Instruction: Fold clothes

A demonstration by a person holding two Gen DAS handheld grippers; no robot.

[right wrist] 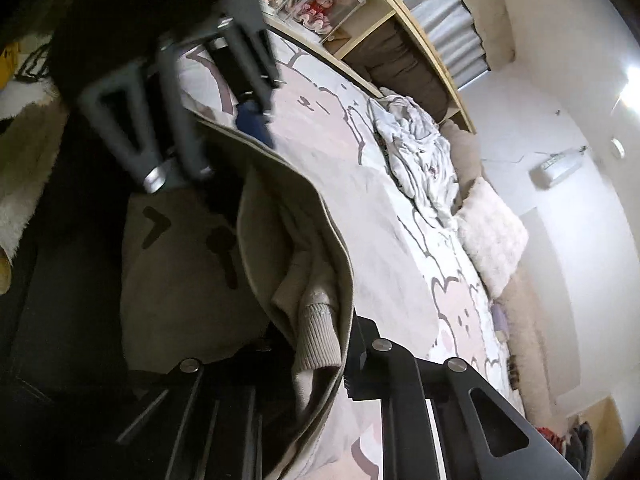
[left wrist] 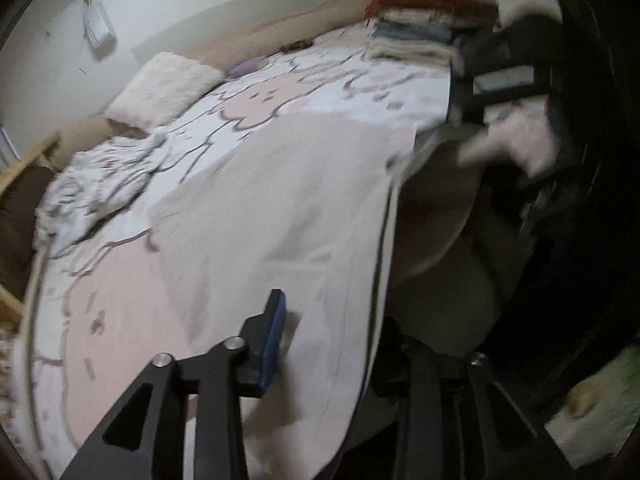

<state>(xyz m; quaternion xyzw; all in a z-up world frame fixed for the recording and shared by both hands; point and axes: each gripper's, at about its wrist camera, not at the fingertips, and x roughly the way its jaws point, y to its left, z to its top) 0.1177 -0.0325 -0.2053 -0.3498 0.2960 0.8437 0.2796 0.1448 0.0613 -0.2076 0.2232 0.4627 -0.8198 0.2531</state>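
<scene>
A large beige garment (left wrist: 280, 208) lies spread on the bed, and its right side hangs over the bed's edge. My left gripper (left wrist: 336, 344) straddles the near hem. Its blue-padded finger (left wrist: 274, 340) is above the cloth, the other finger is hidden below the hanging edge, and the jaws stand apart. In the right wrist view the same garment (right wrist: 288, 240) drapes over the edge with a ribbed cuff (right wrist: 316, 332) showing. My right gripper (right wrist: 316, 360) is shut on this bunched edge. The left gripper (right wrist: 248, 128) shows blurred at the upper left.
The bed has a pink and white cartoon sheet (left wrist: 120, 300). A crumpled white patterned cloth (left wrist: 100, 176) and a fluffy cushion (left wrist: 164, 88) lie along its far side. A stack of folded clothes (left wrist: 432, 12) sits at the far corner. Dark floor lies to the right.
</scene>
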